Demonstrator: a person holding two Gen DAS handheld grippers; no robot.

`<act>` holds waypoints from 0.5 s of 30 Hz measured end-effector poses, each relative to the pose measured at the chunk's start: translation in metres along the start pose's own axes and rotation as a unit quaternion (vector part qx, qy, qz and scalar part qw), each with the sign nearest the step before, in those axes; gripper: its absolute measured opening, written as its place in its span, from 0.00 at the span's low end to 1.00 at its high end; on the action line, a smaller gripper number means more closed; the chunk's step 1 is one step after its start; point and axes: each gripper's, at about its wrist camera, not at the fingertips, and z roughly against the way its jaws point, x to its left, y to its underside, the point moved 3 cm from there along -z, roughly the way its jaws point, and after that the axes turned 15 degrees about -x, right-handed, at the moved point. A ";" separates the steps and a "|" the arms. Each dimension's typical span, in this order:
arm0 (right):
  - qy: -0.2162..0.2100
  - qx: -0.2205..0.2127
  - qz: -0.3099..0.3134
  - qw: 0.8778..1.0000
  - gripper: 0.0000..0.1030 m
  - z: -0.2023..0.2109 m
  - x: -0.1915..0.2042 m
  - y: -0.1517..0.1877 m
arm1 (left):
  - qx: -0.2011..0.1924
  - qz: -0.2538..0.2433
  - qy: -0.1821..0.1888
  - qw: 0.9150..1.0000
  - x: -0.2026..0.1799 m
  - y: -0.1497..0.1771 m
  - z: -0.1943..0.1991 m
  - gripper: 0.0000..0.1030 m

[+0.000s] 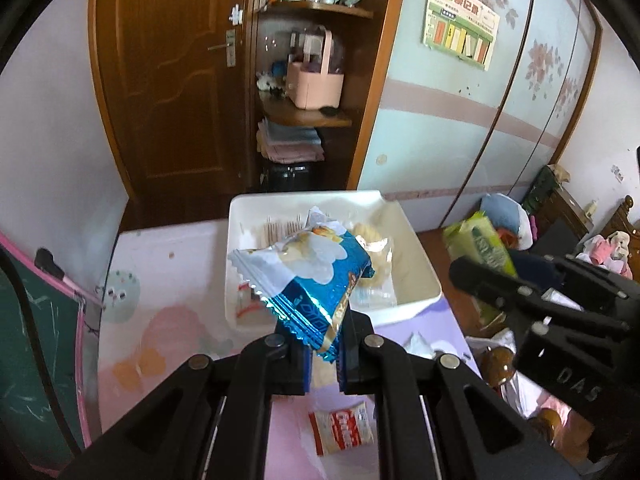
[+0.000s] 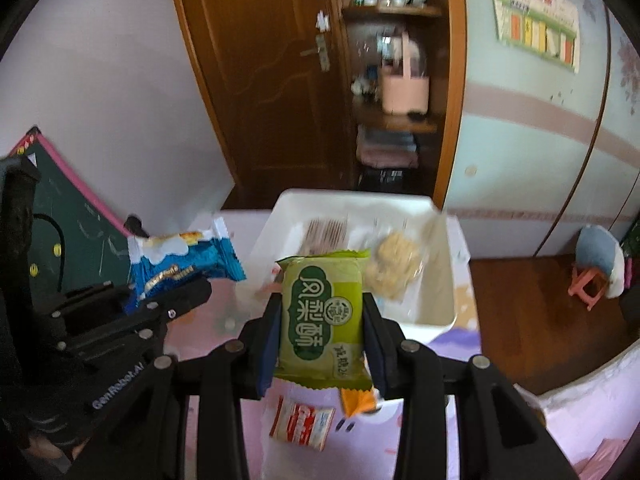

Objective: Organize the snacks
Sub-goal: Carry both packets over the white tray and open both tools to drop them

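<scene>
The left tool (image 1: 320, 344) was pinched tight on the crimped end of a blue snack packet (image 1: 312, 276), which stood up out of the jaws and hid much of the white bin (image 1: 416, 280) behind it. The right tool (image 2: 322, 344) stood partly open, its pads pressed on the two sides of a green snack packet (image 2: 322, 312) printed with large Chinese characters and a round seal; that packet likewise blocked the near part of the same bin. Both packets hung above the pink patterned counter (image 1: 160, 320), just in front of the bin. Inside the bin lay a clear bag of pale crumbly pieces (image 2: 394, 268) and a bundle of thin sticks (image 2: 324, 232). On the counter below the tools lay one red-and-white sachet (image 2: 302, 424) and, beside it, one orange wrapper (image 2: 358, 400) half hidden under the green packet. The left tool's housing read "GenRobot.AI"; the right tool's side showed "DAS". A chalkboard (image 2: 80, 236) leaned at the left, with a wooden door (image 1: 172, 80) and cluttered shelves (image 1: 312, 116) behind.
</scene>
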 end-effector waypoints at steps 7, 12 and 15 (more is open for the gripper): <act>0.032 -0.035 0.010 0.999 0.37 -0.014 -0.013 -0.047 | -0.019 -0.007 0.000 1.000 -0.006 -0.035 -0.020 0.06; 0.050 -0.031 0.010 0.998 0.37 -0.039 -0.019 -0.055 | -0.016 -0.010 -0.001 1.000 -0.007 -0.047 -0.049 0.06; 0.058 -0.020 0.000 0.998 0.37 -0.058 -0.028 -0.057 | -0.009 -0.012 -0.008 1.000 -0.006 -0.048 -0.069 0.06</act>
